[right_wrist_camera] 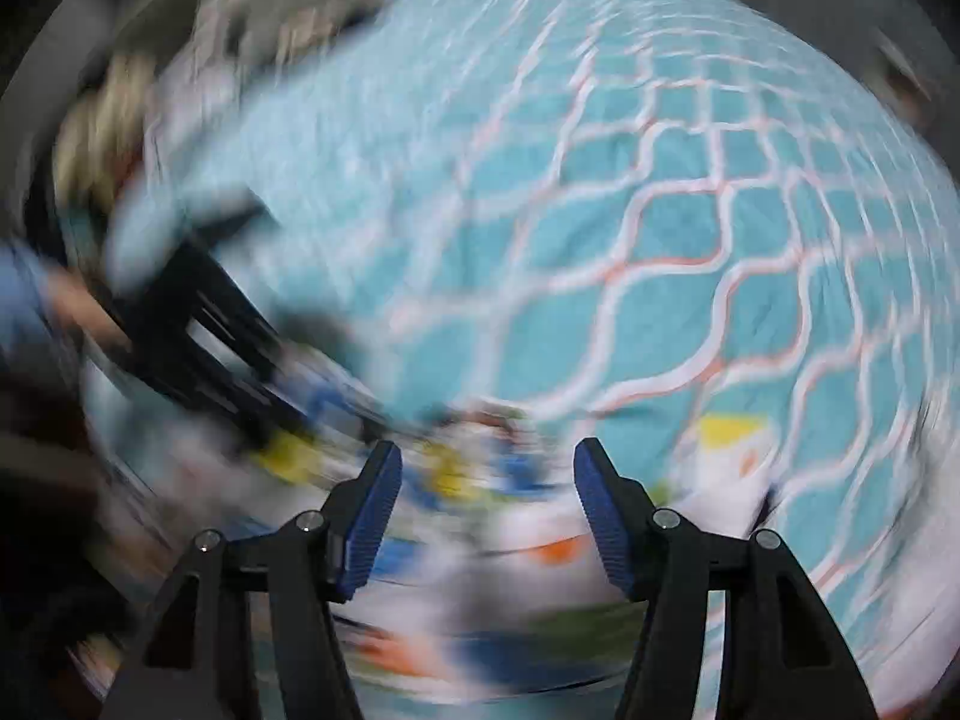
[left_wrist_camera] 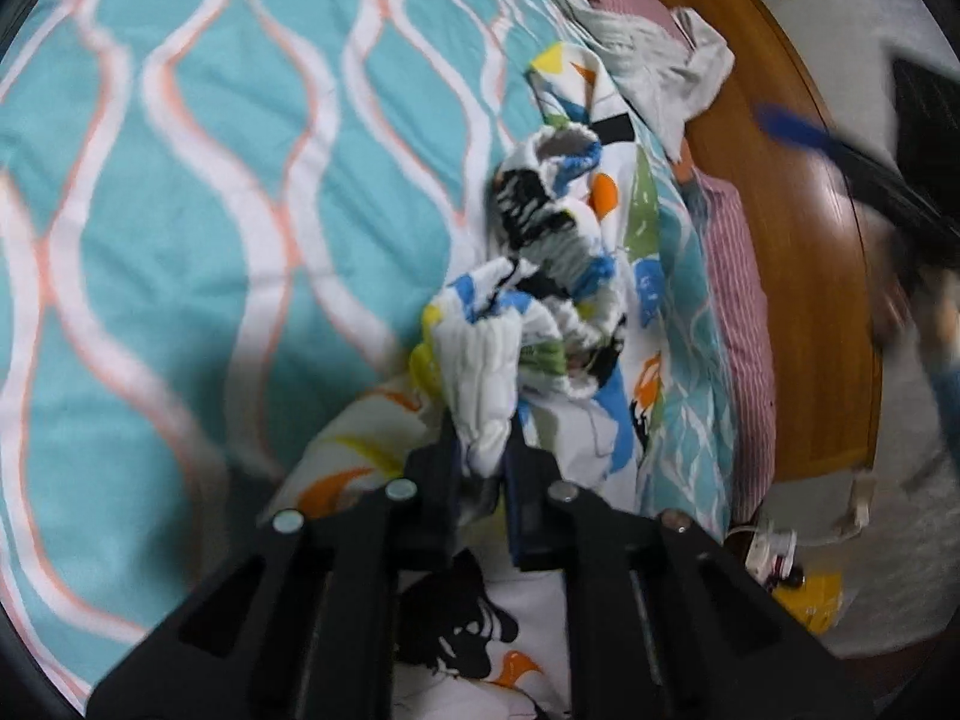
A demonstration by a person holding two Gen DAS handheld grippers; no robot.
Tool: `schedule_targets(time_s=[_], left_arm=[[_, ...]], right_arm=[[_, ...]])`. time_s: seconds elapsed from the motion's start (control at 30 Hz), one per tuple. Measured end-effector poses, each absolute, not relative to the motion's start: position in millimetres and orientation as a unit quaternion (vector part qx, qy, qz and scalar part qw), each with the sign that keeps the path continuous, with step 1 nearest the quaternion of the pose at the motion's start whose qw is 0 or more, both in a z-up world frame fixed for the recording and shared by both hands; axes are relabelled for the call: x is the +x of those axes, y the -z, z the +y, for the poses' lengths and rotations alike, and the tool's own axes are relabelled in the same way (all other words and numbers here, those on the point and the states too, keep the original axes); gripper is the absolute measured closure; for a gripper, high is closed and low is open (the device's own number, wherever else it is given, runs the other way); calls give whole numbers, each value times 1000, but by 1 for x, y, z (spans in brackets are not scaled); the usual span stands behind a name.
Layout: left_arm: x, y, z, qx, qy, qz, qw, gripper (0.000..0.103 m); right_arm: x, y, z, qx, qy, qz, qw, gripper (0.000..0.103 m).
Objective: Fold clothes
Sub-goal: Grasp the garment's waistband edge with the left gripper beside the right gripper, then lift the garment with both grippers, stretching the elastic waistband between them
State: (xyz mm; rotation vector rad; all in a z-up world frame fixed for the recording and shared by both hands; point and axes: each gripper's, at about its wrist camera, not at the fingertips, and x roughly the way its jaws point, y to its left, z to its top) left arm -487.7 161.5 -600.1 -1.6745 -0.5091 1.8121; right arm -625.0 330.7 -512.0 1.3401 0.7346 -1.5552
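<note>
The left tongs (left_wrist_camera: 483, 450) are clenched on a bunched fold of the printed garment (left_wrist_camera: 564, 276), which lies on the bed's teal quilt (left_wrist_camera: 180, 180) near the edge. The right tongs (right_wrist_camera: 487, 501) hang released above it, blurred.

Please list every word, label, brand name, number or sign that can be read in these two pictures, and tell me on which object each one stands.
No text can be read in either view.
The printed garment, pinched in the left gripper, shows only coloured shapes and black marks, no letters.
The small items on the floor beside the bed are too small to read.
The right wrist view is too blurred by motion; the right gripper bears no label.
</note>
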Motion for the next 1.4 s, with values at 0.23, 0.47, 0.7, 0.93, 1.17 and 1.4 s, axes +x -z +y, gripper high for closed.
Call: schedule_targets(time_s=[0.23,0.47,0.7,0.93,1.17,1.4], left_arm=[[-474,604,154,-625,-697,-198,291,91],[-465,602,149,-614,-703,-226,277,91],[-449,589,123,-595,-698,-306,255,91],[-402,517,103,-551,-741,-322,209,91],[-346,408,82,-503,-784,-319,175,91],[-314,267,81,-434,-833,-296,174,93]], right_arm=[[-651,583,314,605,525,331,498,41],[-665,605,325,649,564,296,417,91],[-650,535,378,624,664,107,398,92],[-559,432,415,560,738,-74,369,92],[-491,303,409,489,787,-144,346,92],[-417,146,408,391,826,-179,364,92]])
